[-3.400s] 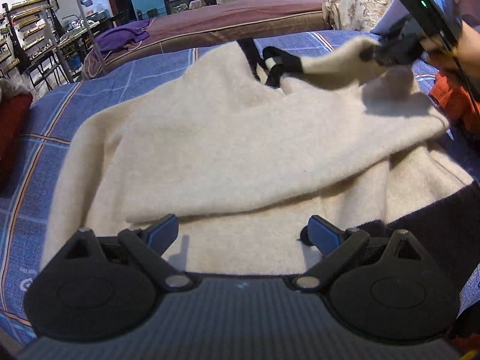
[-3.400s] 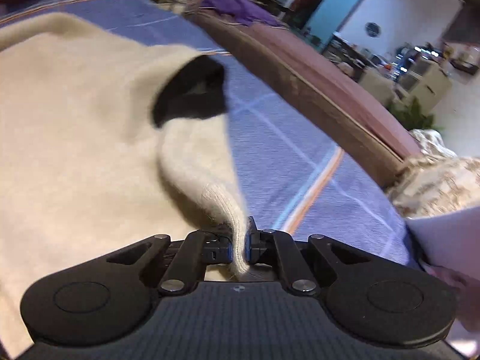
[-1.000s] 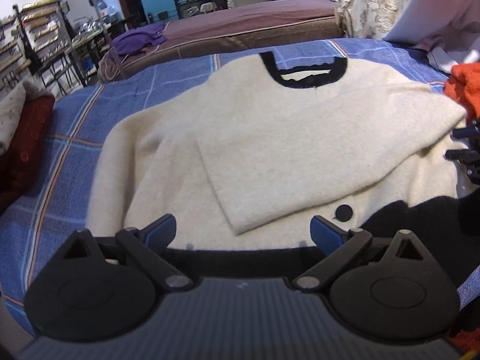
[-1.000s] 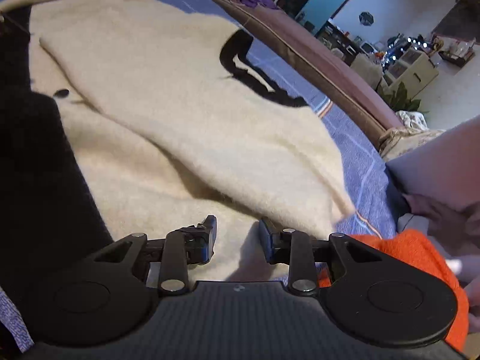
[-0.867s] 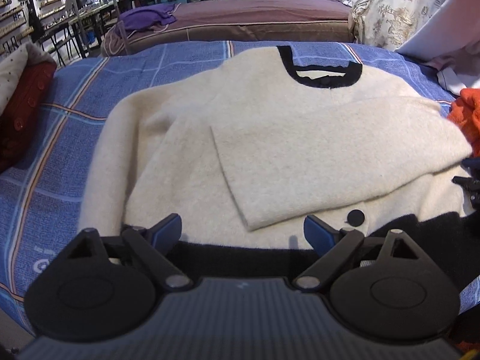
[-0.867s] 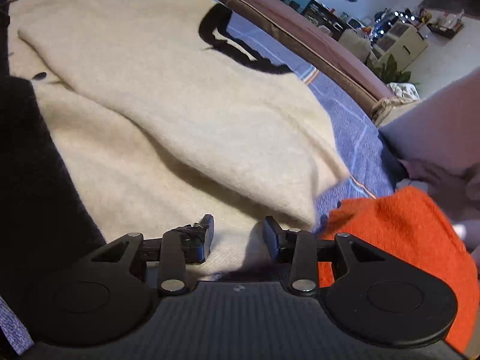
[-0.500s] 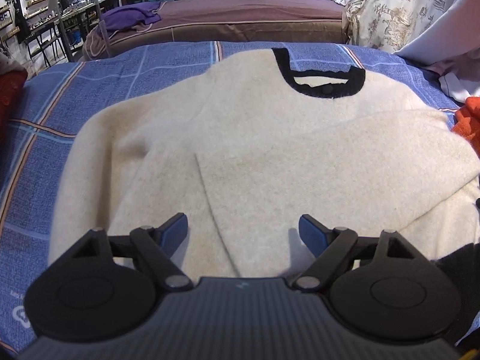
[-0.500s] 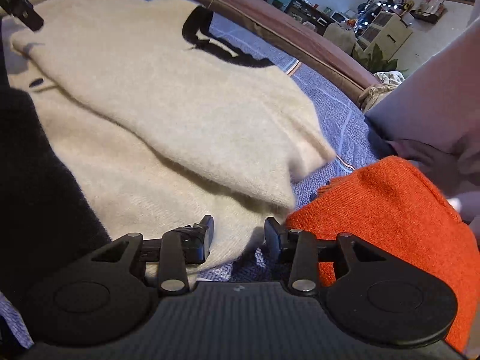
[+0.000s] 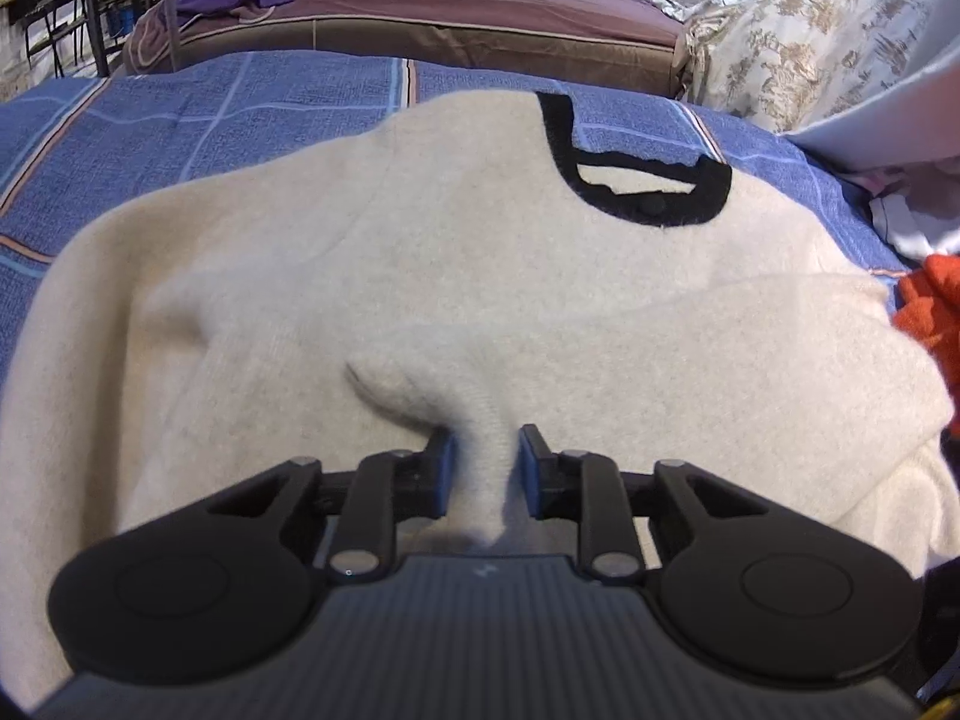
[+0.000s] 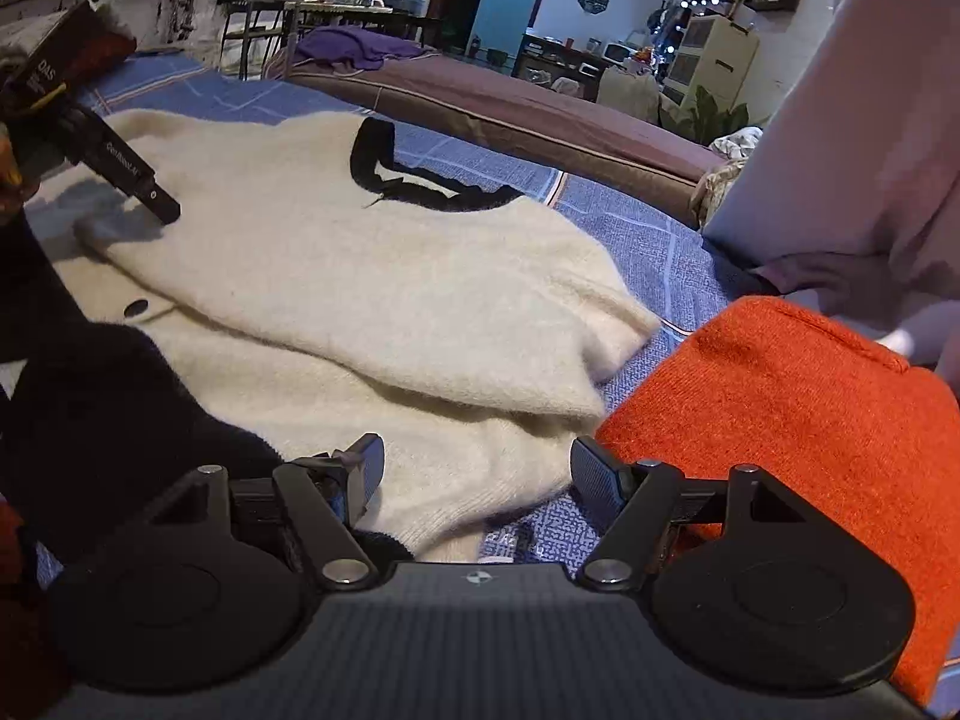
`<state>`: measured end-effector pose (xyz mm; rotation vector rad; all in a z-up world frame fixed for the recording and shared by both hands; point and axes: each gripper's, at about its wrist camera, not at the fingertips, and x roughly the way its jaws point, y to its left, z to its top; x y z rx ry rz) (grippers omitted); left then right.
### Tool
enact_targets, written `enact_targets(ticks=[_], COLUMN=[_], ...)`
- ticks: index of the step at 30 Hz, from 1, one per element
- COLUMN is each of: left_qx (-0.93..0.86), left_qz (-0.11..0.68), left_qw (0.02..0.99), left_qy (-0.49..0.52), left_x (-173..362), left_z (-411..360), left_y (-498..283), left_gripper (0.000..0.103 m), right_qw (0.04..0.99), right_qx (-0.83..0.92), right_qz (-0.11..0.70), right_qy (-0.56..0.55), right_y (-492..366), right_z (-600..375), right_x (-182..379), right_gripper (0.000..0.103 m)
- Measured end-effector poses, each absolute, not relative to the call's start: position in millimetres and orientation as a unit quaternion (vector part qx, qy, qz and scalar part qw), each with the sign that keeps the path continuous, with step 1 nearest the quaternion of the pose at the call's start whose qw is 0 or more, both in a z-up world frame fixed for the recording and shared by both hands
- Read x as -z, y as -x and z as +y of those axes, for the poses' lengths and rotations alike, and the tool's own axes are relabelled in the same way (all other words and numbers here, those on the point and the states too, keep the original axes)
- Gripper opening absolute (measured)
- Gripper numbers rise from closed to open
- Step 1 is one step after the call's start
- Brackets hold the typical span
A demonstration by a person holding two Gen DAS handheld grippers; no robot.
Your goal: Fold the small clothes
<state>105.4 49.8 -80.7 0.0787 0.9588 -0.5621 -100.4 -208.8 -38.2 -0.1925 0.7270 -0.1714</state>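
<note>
Partly hidden, cream sweater [image 9: 480, 276] cuff pinched in left gripper [image 9: 485, 467] jaws, right gripper [image 10: 477, 474] jaws wide, hem cut off.

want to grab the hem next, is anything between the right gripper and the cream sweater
Nothing visible. The right gripper hangs open right over the cream sweater hem; the orange garment sits off to its right, clear of the gap.

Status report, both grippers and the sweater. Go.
Left hand-held gripper shut on cream sweater sleeve. Right hand-held gripper open over hem. Orange garment beside it.
</note>
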Motion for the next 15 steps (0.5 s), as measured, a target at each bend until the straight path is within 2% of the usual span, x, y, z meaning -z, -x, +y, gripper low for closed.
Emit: enact_targets(ticks=[4,5,6,7,12,15], left_qx=[0.265,0.261,0.242,0.223,0.216,0.225], left_qz=[0.439,0.441,0.44,0.434,0.429,0.447], left_qw=[0.858,0.857,0.863,0.87,0.876,0.863], left_qy=[-0.036,-0.046,-0.061,-0.071,-0.051,-0.064], left_x=[76.3,77.1,77.3,76.4,68.7,81.5], left_z=[53.2,53.4,54.7,56.8,72.6,62.5], left_y=[-90.4,-88.2,-85.0,-82.9,-89.5,-102.3], left_gripper=[0.018,0.022,0.033,0.05,0.073,0.066], right_qw=[0.927,0.927,0.926,0.926,0.926,0.927], right_qx=[0.087,0.087,0.085,0.084,0.081,0.076], right_qz=[0.35,0.351,0.354,0.356,0.356,0.356], right_qy=[0.1,0.099,0.097,0.095,0.092,0.086], right_y=[100.3,100.0,99.5,99.5,100.1,97.6], right_z=[-210.9,-211.4,-212.0,-212.8,-212.3,-211.6], right_x=[35.9,36.5,37.5,38.5,38.9,39.5], right_gripper=[0.103,0.103,0.103,0.103,0.103,0.103])
